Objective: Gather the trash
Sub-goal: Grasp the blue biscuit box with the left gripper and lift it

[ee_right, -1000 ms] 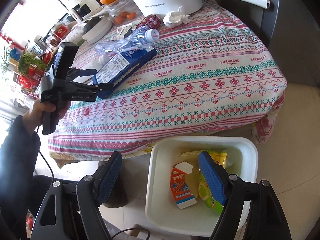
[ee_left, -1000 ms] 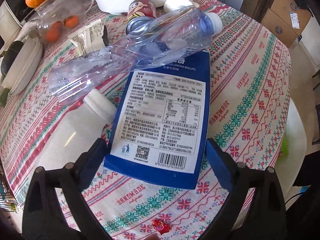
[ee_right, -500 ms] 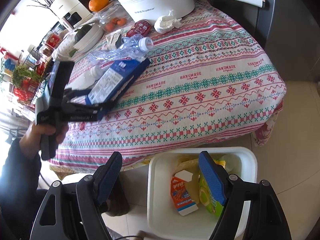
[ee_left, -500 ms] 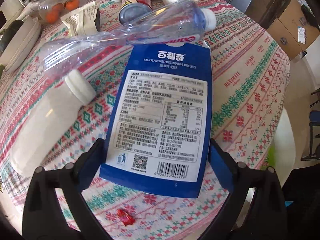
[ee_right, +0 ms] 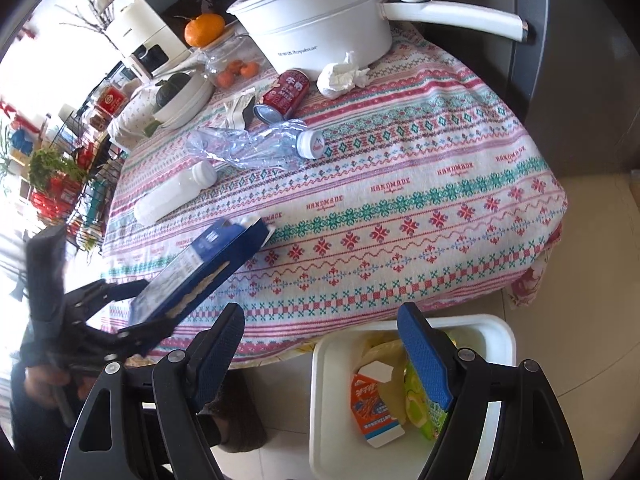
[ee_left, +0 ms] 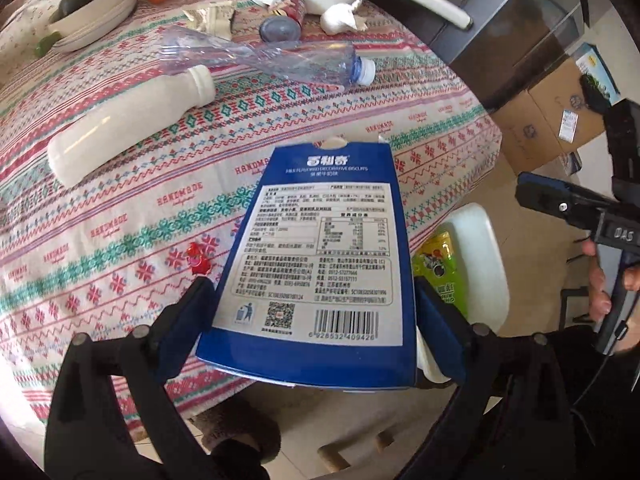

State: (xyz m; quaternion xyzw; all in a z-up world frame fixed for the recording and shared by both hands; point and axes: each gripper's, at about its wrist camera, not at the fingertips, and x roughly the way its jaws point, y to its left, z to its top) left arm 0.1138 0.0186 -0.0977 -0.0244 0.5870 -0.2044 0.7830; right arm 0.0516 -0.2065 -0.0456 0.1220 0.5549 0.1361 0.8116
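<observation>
My left gripper [ee_left: 312, 316] is shut on a blue biscuit box [ee_left: 320, 256] and holds it in the air past the table's front edge; it also shows in the right wrist view [ee_right: 200, 268]. My right gripper [ee_right: 320, 356] is open and empty, low beside the white trash bin [ee_right: 320, 400] on the floor. The bin holds an orange carton [ee_right: 374, 410] and a green packet [ee_right: 420, 404]. On the table lie a crushed clear bottle [ee_right: 252, 146], a white milk bottle [ee_right: 172, 198], a red can [ee_right: 284, 94], a crumpled tissue [ee_right: 340, 78] and a small red wrapper [ee_left: 198, 260].
A white electric pot [ee_right: 320, 20] with a long handle stands at the back of the patterned tablecloth [ee_right: 400, 200]. A bowl stack with a dark vegetable [ee_right: 180, 96], a glass jar of oranges [ee_right: 232, 64] and a paper packet [ee_right: 240, 110] stand at the back left. Cardboard boxes [ee_left: 552, 116] sit on the floor.
My left gripper has lifted the blue box off the table and pulled it back over the table's edge, toward the bin. The clear bottle now lies on the cloth. My right gripper has barely moved.
</observation>
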